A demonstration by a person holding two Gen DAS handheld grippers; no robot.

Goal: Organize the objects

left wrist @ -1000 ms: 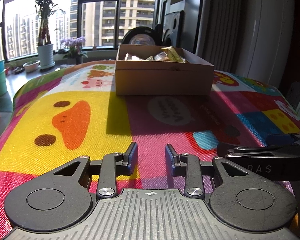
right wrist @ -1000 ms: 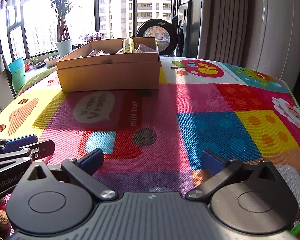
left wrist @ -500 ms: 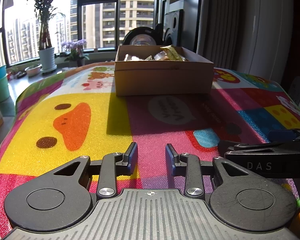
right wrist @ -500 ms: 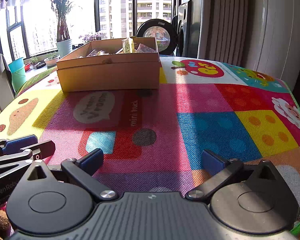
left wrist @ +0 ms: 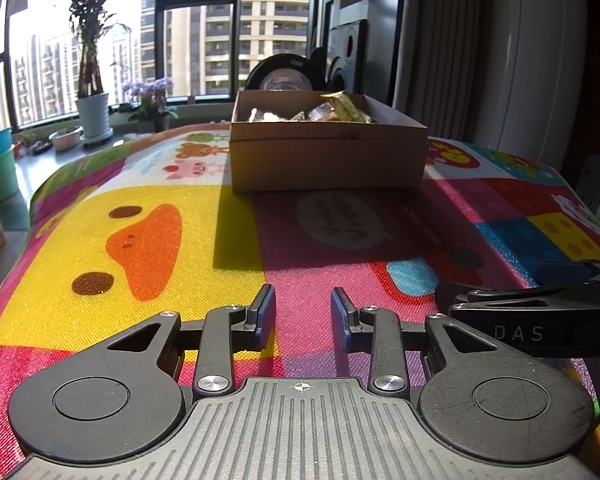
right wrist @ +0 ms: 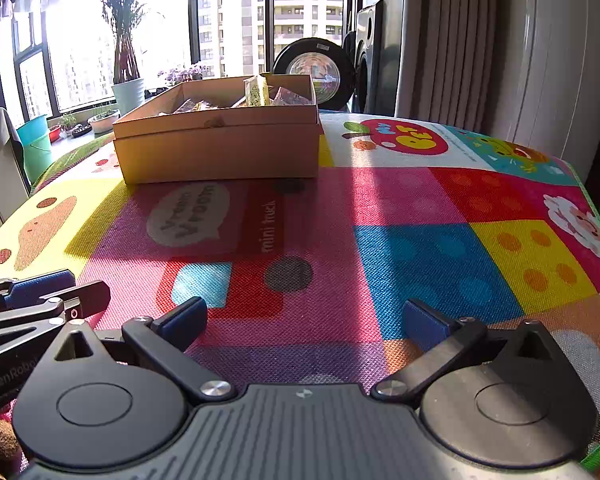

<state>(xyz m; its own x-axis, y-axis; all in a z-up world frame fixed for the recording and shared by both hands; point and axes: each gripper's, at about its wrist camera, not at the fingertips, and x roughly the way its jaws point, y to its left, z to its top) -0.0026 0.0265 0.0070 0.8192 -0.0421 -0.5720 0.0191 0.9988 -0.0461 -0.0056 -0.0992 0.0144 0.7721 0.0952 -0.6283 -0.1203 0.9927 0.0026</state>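
The room was bright with sun from tall windows (right wrist: 232, 16) that looked out on apartment towers, with a potted plant (left wrist: 90, 76) on the sill and a grey curtain (right wrist: 452, 40) to the right. In front of me lay a colourful play mat (right wrist: 400, 208) printed with a yellow duck face, a little truck and lego-like blocks. Toward the far side of the mat sat an open cardboard box (left wrist: 328, 156), and inside it I could see several wrapped packets (right wrist: 256, 92), one yellow-green packet standing up above the rim; I could not tell exactly what they were. My left tongs (left wrist: 303, 310) hovered low over the near edge of the mat, fingers a small way apart with nothing between them. My right tongs (right wrist: 304, 318) were just beside them, spread wide and also empty, blue pads (right wrist: 424, 322) facing inward. Each pair showed at the edge of the other's camera view. The box was well apart from both tongs, straight ahead of the left pair and ahead and to the left of the right pair.
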